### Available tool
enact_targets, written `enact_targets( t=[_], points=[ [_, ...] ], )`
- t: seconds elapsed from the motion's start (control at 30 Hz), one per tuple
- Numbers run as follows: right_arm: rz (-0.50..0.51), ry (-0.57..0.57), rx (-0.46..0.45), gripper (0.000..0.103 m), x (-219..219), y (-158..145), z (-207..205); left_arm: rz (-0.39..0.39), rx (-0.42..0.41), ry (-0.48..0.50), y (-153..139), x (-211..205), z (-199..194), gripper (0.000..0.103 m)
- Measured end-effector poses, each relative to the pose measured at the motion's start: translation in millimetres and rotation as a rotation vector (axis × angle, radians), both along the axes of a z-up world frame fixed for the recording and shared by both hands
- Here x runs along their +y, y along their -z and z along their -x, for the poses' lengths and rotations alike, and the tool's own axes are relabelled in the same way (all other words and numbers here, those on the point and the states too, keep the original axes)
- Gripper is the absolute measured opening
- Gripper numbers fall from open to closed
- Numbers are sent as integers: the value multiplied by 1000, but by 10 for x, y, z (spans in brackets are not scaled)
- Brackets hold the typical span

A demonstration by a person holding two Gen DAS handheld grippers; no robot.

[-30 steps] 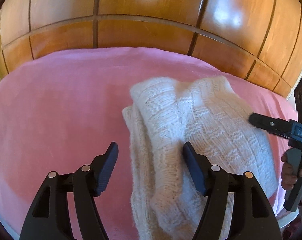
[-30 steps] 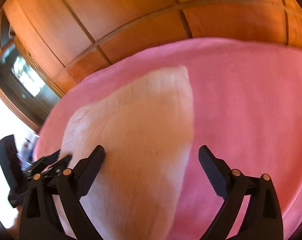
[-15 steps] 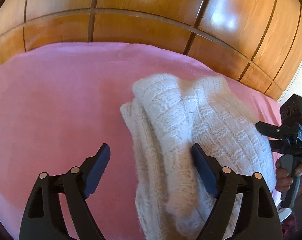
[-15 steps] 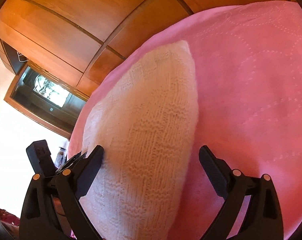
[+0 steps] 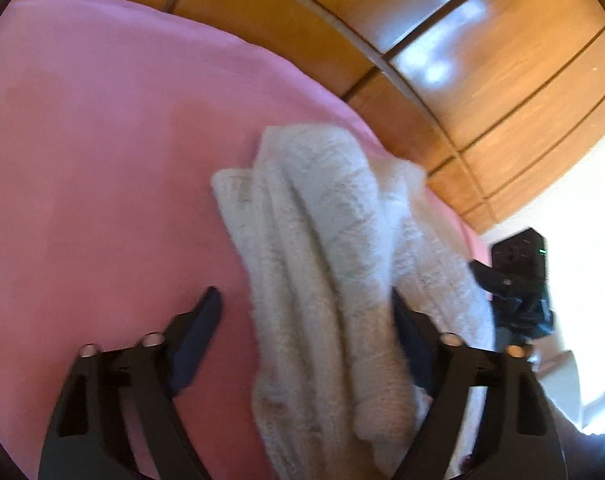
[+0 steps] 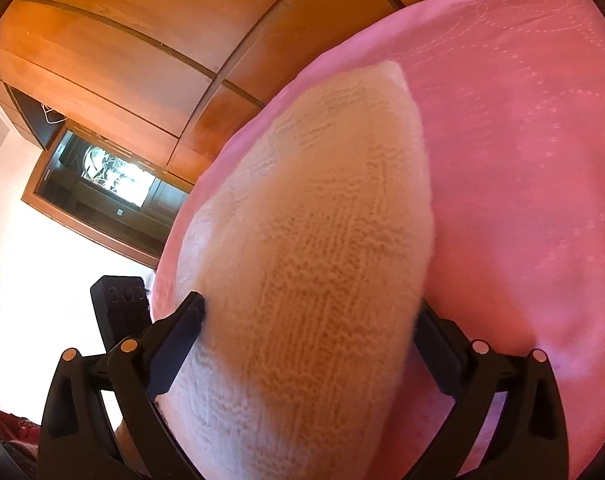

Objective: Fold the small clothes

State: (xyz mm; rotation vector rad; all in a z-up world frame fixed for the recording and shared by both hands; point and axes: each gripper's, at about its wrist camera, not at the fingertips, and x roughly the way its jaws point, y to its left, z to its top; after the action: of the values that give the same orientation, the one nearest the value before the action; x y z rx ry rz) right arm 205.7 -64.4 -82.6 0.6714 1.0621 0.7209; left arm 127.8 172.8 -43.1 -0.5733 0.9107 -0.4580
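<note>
A cream knitted garment (image 5: pixel 322 208) lies bunched in long folds on a pink bedspread (image 5: pixel 102 140). My left gripper (image 5: pixel 304 296) straddles its near end. The jaws are closing, the left pad stands clear of the knit and the right pad is half hidden behind a fold. In the right wrist view the same garment (image 6: pixel 322 200) bulges up between the fingers of my right gripper (image 6: pixel 310 304). Those jaws stand wide, with the knit filling the gap and covering the right pad. Each gripper shows at the edge of the other's view: right gripper (image 5: pixel 518 280), left gripper (image 6: pixel 118 304).
Glossy wooden wardrobe panels (image 5: pixel 482 60) rise behind the bed. A dark niche with a bright screen (image 6: pixel 106 176) sits at the left in the right wrist view. The pink bedspread (image 6: pixel 522 140) stretches bare to the right of the garment.
Both grippers have sunk closer to the garment and rolled. The left jaws widened, then narrowed again. The knit now fills the gap between the right fingers.
</note>
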Motion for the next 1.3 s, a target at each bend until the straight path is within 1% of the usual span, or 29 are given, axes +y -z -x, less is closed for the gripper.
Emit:
enact_targets(
  t=[0.07, 0.1, 0.17, 0.23, 0.27, 0.33, 0.37, 0.43, 0.5, 0.53, 0.6, 0.73, 0.83, 0.9, 1.03, 1.07, 1.17, 1.3],
  points=[
    [-3, -4, -1, 99, 37, 6, -18, 67, 8, 22, 44, 15, -17, 60],
    [-6, -4, 0, 98, 41, 12, -20, 81, 5, 24, 59, 20, -14, 57],
    [-1, -6, -5, 93, 26, 17, 4, 107, -6, 32, 87, 23, -3, 55],
    [2, -9, -10, 83, 30, 5, 28, 128, -5, 33, 110, 34, 2, 55],
    [-3, -8, -12, 80, 45, -3, 46, 134, -3, 26, 116, 36, -8, 56],
    [0, 1, -20, 71, 65, -26, 82, 130, -5, 14, 110, 8, -23, 59],
    [10, 9, -27, 69, 80, -51, 111, 117, -9, 11, 101, -25, -21, 61],
    [34, 20, -42, 62, 117, -105, 163, 106, -9, 15, 89, -48, -17, 62],
    [55, 39, -59, 57, 135, -190, 251, 144, -5, 34, 92, -16, -8, 42],
    [58, 45, -69, 55, 139, -227, 289, 154, -13, 32, 74, -14, 2, 40],
    [69, 56, -94, 53, 130, -305, 425, 130, -41, 39, 10, -52, 93, 35],
    [76, 86, -112, 51, -16, -384, 690, 152, -60, 66, -116, -193, 259, 34],
    [84, 134, -123, 50, -280, -446, 968, 157, -75, 131, -211, -493, 371, 34],
    [101, 181, -131, 50, -522, -500, 1176, 163, -81, 192, -253, -776, 420, 34],
    [144, 294, -147, 50, -1042, -608, 1545, 181, -85, 312, -330, -1394, 383, 33],
    [155, 332, -149, 50, -1200, -623, 1640, 181, -86, 348, -366, -1610, 339, 34],
    [182, 424, -150, 50, -1539, -621, 1829, 155, -98, 435, -460, -2141, 248, 33],
    [203, 532, -151, 50, -1915, -603, 1902, 107, -122, 517, -627, -2776, 38, 33]
  ],
)
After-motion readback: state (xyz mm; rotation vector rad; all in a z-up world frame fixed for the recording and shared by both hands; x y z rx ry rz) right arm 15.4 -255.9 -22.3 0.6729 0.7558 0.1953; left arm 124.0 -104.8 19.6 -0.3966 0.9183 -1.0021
